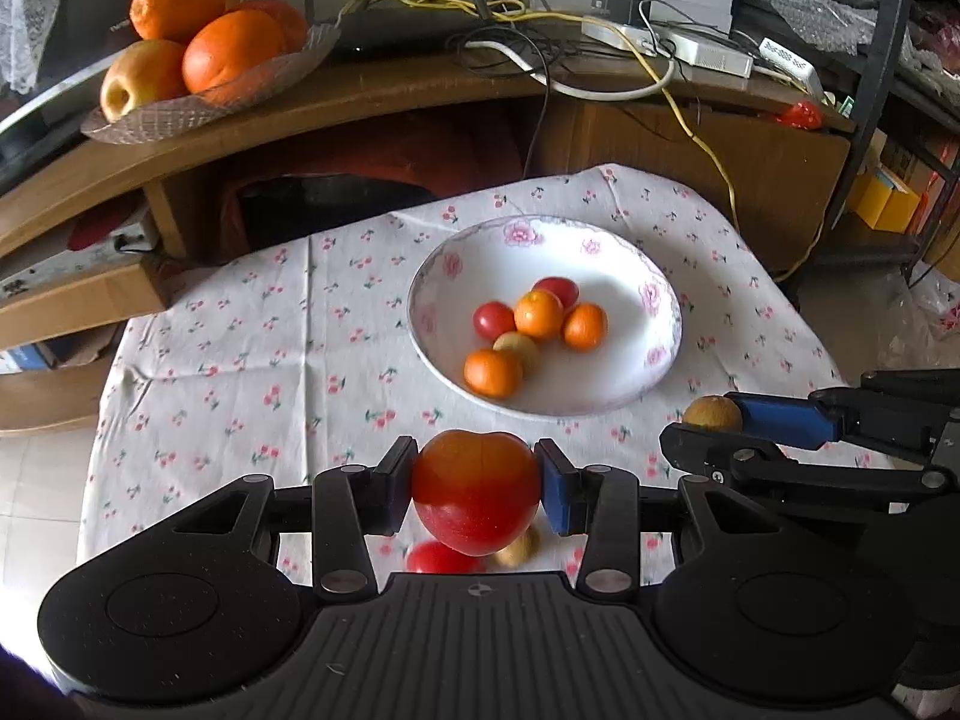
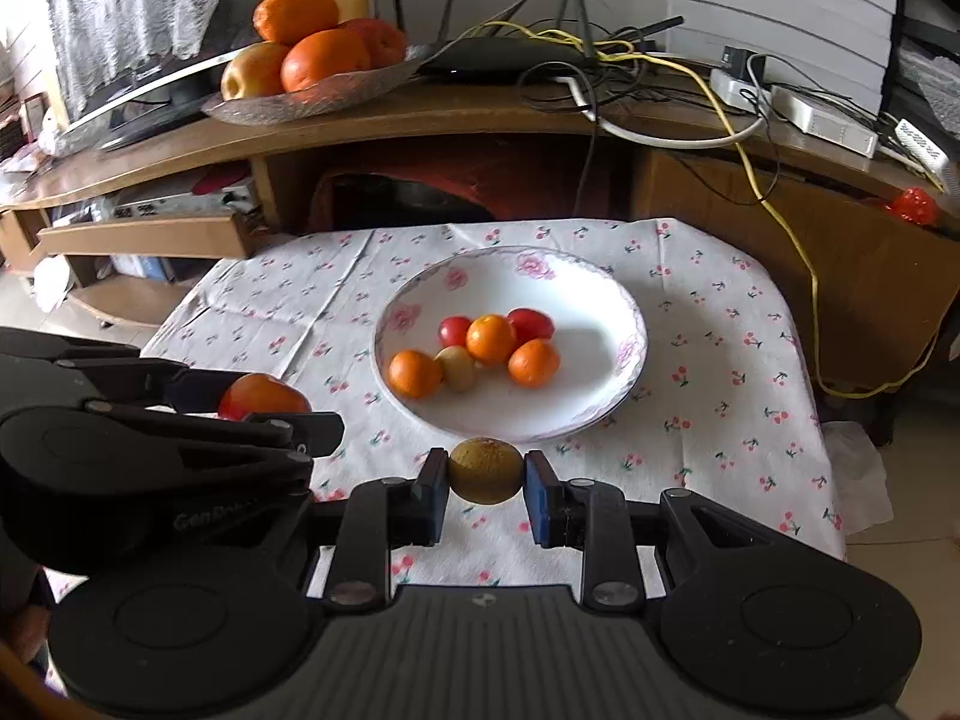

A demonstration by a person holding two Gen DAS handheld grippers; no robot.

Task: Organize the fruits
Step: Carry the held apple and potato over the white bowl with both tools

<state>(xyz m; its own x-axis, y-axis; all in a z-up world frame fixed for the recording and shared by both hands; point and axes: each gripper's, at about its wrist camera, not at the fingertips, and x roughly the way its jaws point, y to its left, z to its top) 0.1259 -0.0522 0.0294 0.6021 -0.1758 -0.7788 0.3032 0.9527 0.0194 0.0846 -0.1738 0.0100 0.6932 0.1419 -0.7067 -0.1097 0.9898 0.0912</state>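
Surroundings: a wooden shelf [image 1: 384,96] runs across the top of both views, carrying a glass dish of oranges and an apple [image 1: 198,48] at upper left and a tangle of cables [image 1: 600,54] at upper right.
Surface: the surface is covered by a floral cloth [image 1: 252,360]; a white flowered bowl [image 1: 654,300] sits at centre frame, nothing standing between it and either claw.
Bowl contents: three small oranges [image 1: 538,314], two red cherry tomatoes [image 1: 493,319] and one yellowish fruit, touching in a cluster.
Left claw [image 1: 476,483]: closed on a large red-orange tomato [image 1: 474,492], held above the cloth in the lower centre of the left view, near the bowl's front rim.
Under left claw: a red fruit [image 1: 441,558] and a pale one [image 1: 519,549] lie on the cloth, partly hidden.
Right claw [image 2: 485,480]: closed on a small brownish-yellow fruit [image 2: 485,471], just in front of the bowl's near rim in the right view.
Claws: side by side, apart.
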